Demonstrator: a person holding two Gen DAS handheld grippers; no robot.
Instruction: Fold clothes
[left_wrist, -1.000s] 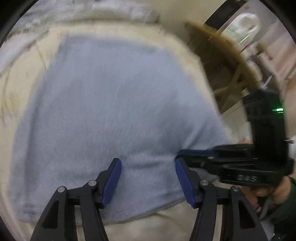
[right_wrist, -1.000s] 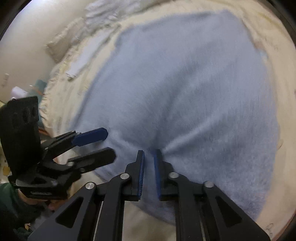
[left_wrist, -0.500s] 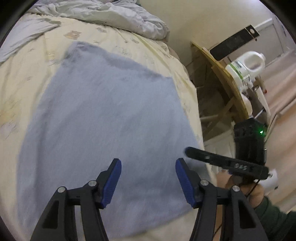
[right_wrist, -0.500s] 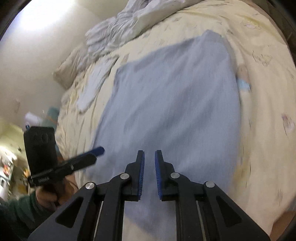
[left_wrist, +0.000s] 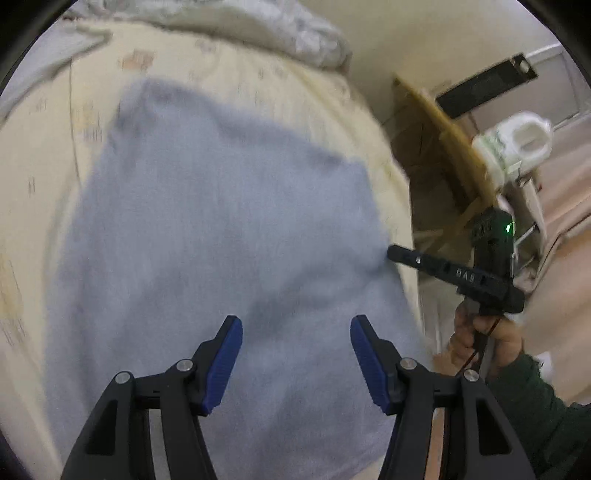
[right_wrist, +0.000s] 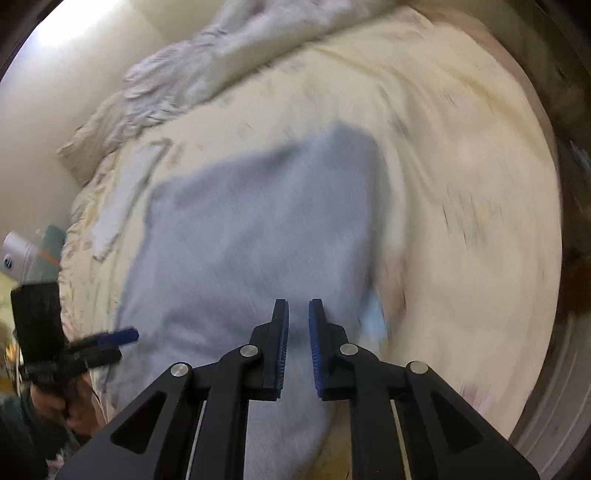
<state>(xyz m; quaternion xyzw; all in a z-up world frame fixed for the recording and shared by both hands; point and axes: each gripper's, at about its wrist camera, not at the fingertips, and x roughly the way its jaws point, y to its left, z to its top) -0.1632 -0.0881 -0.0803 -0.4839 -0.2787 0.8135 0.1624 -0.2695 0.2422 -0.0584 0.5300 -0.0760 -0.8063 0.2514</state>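
Observation:
A light blue cloth (left_wrist: 221, 240) (right_wrist: 258, 229) lies spread flat on a cream bed (left_wrist: 258, 92) (right_wrist: 461, 184). My left gripper (left_wrist: 295, 325) hovers open over the cloth's near part with nothing between its blue pads. In the right wrist view the left gripper (right_wrist: 122, 345) hangs at the cloth's left edge. My right gripper (right_wrist: 298, 302) has its fingers nearly together at the cloth's near right edge. In the left wrist view the right gripper (left_wrist: 391, 254) meets that edge, and the fabric puckers toward its tip. Both views are blurred by motion.
Crumpled white bedding (left_wrist: 258, 29) (right_wrist: 221, 55) is piled at the bed's far end, with a small white cloth (right_wrist: 118, 206) at the left. Right of the bed stand a wooden frame (left_wrist: 454, 147) and a white jug (left_wrist: 524, 136). A hand (left_wrist: 491, 336) holds the right gripper.
Both cameras have pulled back from the cloth, so more of the bed shows. The cloth lies flatter and narrower. The right gripper stays at the cloth's right edge; the left stays open.

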